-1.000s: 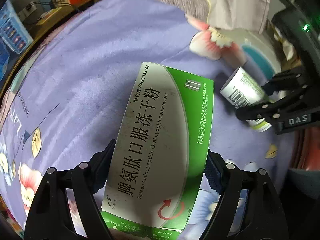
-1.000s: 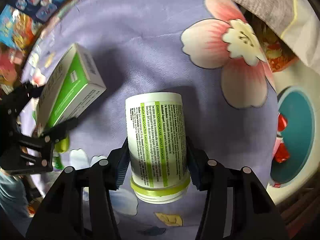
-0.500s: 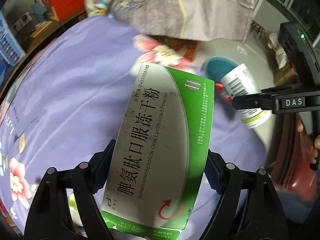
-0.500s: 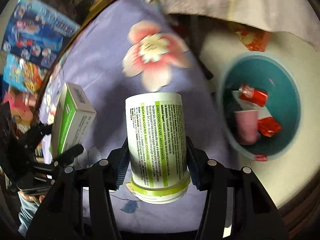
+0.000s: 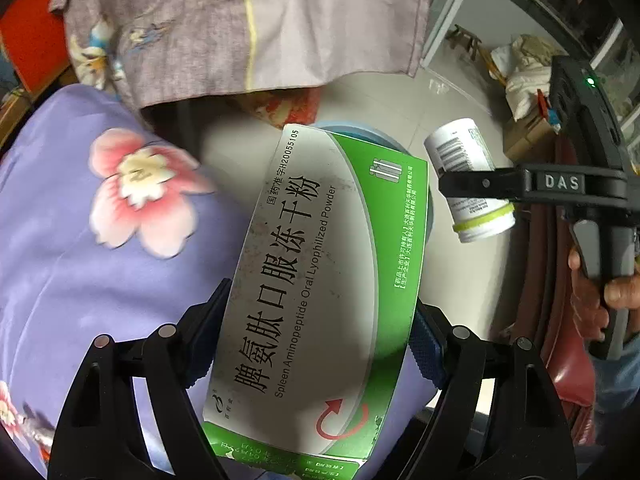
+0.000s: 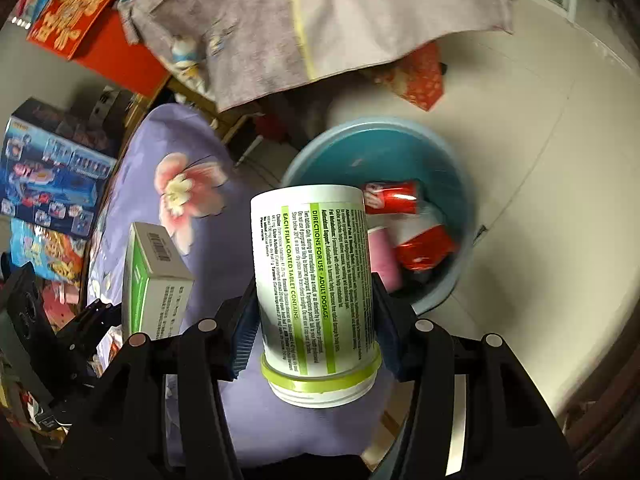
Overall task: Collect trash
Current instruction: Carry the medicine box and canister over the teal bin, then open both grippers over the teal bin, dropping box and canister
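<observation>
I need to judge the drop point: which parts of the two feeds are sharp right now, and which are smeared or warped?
Left wrist view: the green medicine box in the left tool is sharp; the floral sheet behind is motion-smeared. Right wrist view: the white bottle in the right tool reads crisply; the blue basin and red cans are slightly blurred. Both views bend strongly at the fisheye edges.

Both grippers are black plastic linkages with silver rivets and blue ribbed pads (image 6: 244,332). The right gripper (image 5: 472,188) bears white "DAS" lettering and a green indicator light.
</observation>
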Available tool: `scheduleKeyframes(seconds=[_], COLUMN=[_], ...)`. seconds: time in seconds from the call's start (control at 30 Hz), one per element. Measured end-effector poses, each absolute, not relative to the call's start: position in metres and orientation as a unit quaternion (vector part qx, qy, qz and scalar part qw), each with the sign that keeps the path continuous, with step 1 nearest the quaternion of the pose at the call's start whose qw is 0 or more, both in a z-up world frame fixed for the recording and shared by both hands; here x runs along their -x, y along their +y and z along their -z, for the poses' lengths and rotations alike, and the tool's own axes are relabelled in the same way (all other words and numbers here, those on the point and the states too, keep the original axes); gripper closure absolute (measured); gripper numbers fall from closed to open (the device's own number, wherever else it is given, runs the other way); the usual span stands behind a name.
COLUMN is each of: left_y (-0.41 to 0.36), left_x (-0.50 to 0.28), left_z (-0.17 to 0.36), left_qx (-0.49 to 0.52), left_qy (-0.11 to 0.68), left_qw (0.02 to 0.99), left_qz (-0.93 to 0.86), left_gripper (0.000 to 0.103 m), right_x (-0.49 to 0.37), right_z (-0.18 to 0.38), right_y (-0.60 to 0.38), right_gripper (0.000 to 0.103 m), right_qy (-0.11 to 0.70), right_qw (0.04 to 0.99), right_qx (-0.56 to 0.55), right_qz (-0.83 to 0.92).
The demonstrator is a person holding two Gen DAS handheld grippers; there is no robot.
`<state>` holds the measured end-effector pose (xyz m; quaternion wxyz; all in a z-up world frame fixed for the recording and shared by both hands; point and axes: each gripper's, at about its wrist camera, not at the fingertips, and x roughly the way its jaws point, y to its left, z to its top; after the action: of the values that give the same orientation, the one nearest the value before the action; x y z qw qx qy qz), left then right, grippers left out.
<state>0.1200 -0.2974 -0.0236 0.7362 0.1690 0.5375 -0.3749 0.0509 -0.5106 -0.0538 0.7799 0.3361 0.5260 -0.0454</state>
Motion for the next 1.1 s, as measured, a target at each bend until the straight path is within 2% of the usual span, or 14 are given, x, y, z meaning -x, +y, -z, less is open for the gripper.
scheduleKeyframes(seconds=[0.43, 0.57, 1.1], left_y=[-0.372, -0.376, -0.35], left_x=[-0.152, -0.161, -0.153], left_z=[0.058, 0.066, 0.075], left_qx=[-0.16, -0.153, -0.141], left_qy=[0.566, 0.573, 0.587], left_qw=[0.724, 0.726, 0.719], left_qz=[0.362, 0.349, 0.344], left_gripper=[0.022, 0.015, 0.008], right_x=[-0.052, -0.058, -0.074], right_z=[0.077, 0.081, 0.105], right_y=[-0.557, -0.559, -0.55], right_gripper=[0.054, 0.054, 0.054], right_qy=[0.533, 0.538, 0.56], right_qw=[0.76, 0.758, 0.743], right_qx=[-0.366, -0.365, -0.362], right_qz=[0.061, 0.061, 0.059])
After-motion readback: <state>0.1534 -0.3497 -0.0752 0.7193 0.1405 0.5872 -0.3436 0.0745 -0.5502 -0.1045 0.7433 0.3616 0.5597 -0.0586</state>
